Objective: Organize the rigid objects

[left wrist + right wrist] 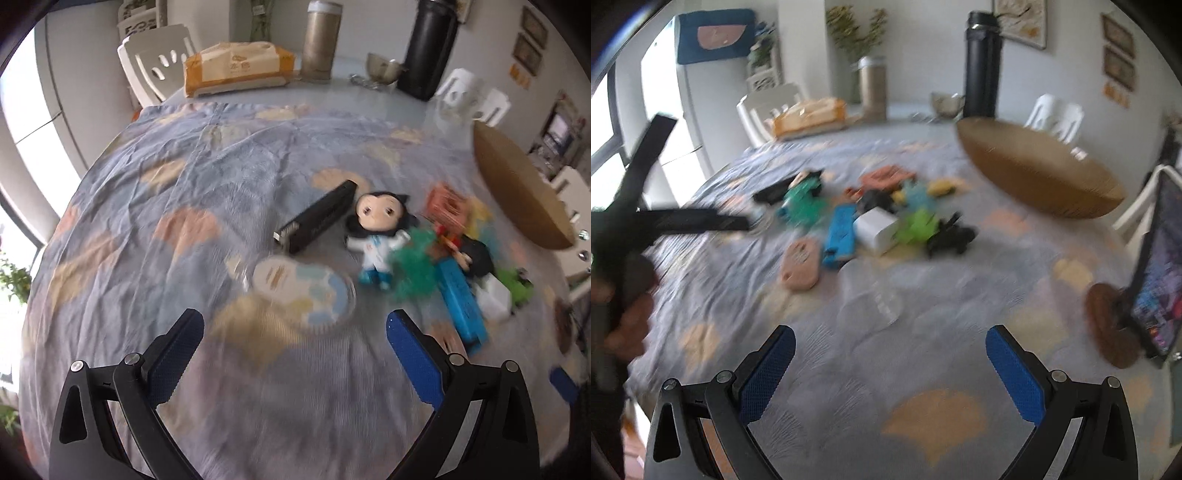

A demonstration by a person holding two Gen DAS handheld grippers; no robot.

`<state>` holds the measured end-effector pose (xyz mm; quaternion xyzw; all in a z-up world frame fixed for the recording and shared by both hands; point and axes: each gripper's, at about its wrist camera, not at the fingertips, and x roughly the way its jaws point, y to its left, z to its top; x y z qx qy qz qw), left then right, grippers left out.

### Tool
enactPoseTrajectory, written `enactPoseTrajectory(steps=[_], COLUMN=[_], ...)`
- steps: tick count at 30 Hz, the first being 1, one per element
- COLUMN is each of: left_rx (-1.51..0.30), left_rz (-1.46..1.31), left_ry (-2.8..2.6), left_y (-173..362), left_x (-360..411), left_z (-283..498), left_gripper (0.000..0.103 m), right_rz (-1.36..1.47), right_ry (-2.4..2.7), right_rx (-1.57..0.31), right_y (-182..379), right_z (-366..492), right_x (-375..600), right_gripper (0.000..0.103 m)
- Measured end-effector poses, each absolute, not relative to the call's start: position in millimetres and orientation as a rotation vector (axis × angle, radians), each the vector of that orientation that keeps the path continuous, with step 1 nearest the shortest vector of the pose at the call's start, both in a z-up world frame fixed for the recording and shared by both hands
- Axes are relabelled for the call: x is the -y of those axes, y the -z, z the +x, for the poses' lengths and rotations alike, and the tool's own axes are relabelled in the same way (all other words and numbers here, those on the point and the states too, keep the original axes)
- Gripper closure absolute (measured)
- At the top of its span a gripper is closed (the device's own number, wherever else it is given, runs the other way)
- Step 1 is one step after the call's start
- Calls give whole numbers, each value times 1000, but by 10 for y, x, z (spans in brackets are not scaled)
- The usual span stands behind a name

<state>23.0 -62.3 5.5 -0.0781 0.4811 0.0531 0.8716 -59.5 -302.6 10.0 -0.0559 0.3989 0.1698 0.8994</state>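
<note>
A pile of small rigid objects lies on the blue patterned tablecloth (166,177). In the left wrist view I see a black-haired doll (378,236), a black stapler (317,218), a round flat lid (306,291), a green spiky toy (413,269) and a blue box (461,306). My left gripper (295,332) is open and empty, just short of the lid. In the right wrist view the pile shows a blue box (840,236), a white box (877,230), a green toy (919,225) and a pink oval piece (801,262). My right gripper (890,350) is open and empty, well short of the pile.
A brown woven basket (1034,173) stands at the right of the table. At the far edge stand a tissue pack (236,68), a tall jar (321,40), a black flask (428,48) and a metal bowl (382,66). A screen on a round base (1152,277) stands at the right. The left gripper's frame (665,218) shows at the left.
</note>
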Motion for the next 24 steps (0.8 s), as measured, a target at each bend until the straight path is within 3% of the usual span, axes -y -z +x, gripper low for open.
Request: enactPoseTrajectory(steps=[5, 9, 13, 19, 24], left_rx=[-1010, -989, -974, -983, -997], left_rz=[-127, -60, -66, 12, -78], left_ry=[-141, -132, -70, -75, -25], left_y=[22, 7, -31, -29, -43], left_x=[690, 699, 558, 334, 218], left_z=[376, 324, 198, 20, 36], left_gripper=[9, 26, 28, 28, 28], right_rz=[-114, -88, -66, -88, -78], right_ry=[-353, -372, -397, -425, -425], right_rx=[-874, -937, -926, -883, -911], right_y=[-105, 2, -10, -62, -21], right_z=[-380, -223, -232, -319, -267], right_x=[2922, 2913, 2925, 2869, 2891], right_gripper=[5, 41, 56, 59, 59])
